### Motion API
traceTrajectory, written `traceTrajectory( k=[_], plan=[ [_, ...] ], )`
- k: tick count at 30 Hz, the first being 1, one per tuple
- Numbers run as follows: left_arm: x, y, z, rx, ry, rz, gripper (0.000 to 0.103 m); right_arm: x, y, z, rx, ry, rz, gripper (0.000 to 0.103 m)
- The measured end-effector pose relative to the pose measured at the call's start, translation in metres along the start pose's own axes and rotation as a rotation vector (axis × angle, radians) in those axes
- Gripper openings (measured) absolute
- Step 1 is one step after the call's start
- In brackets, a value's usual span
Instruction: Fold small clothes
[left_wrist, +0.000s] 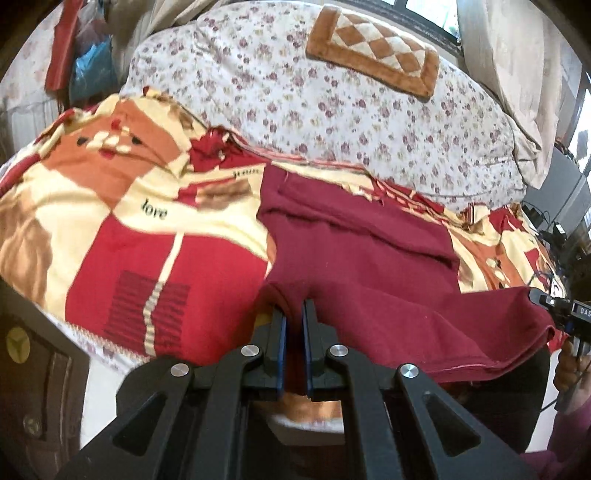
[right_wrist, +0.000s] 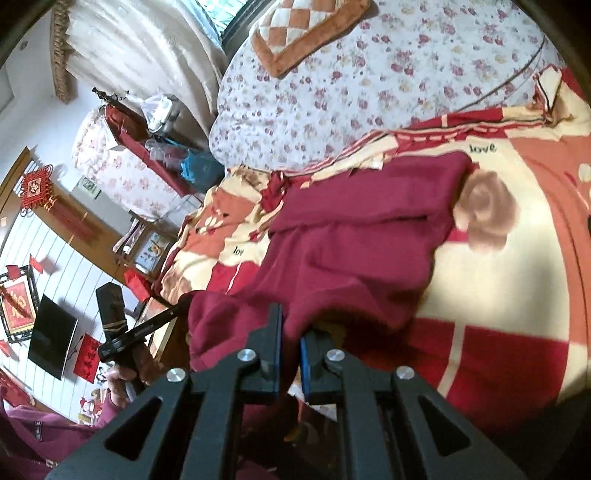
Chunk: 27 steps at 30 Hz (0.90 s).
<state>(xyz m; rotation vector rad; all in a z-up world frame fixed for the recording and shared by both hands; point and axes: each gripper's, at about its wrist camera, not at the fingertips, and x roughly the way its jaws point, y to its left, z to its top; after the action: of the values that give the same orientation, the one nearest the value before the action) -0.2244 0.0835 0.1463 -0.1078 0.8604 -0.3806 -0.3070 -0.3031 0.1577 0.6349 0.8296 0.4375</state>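
Twice, seemingly, "love" is printed on the blanket (right_wrist: 480, 280).

Both grippers are clamped tight right now. The left gripper (left_wrist: 294, 314) points forward and down, jaws pinched on a fold of the maroon garment (left_wrist: 369, 251). The right gripper (right_wrist: 291, 332) is angled down too, jaws closed on the cloth's other edge. From the right wrist view you can see the person's left hand (right_wrist: 127, 373) wrapped round its handle, maroon sleeve (right_wrist: 37, 443) below it.
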Motion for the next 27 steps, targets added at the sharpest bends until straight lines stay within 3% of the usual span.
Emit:
traceTrajectory(
  k=[13, 27],
  plan=[
    [0.038, -0.016, 0.078, 0.032, -0.089, 0.026, 0.0, 0.015, -0.023, 0.057, 0.008, -0.079, -0.121, 0.008],
    [0.158, -0.003, 0.148, -0.003, 0.014, 0.047, 0.0, 0.075, -0.09, 0.134, 0.114, -0.066, -0.205, 0.008]
  ],
)
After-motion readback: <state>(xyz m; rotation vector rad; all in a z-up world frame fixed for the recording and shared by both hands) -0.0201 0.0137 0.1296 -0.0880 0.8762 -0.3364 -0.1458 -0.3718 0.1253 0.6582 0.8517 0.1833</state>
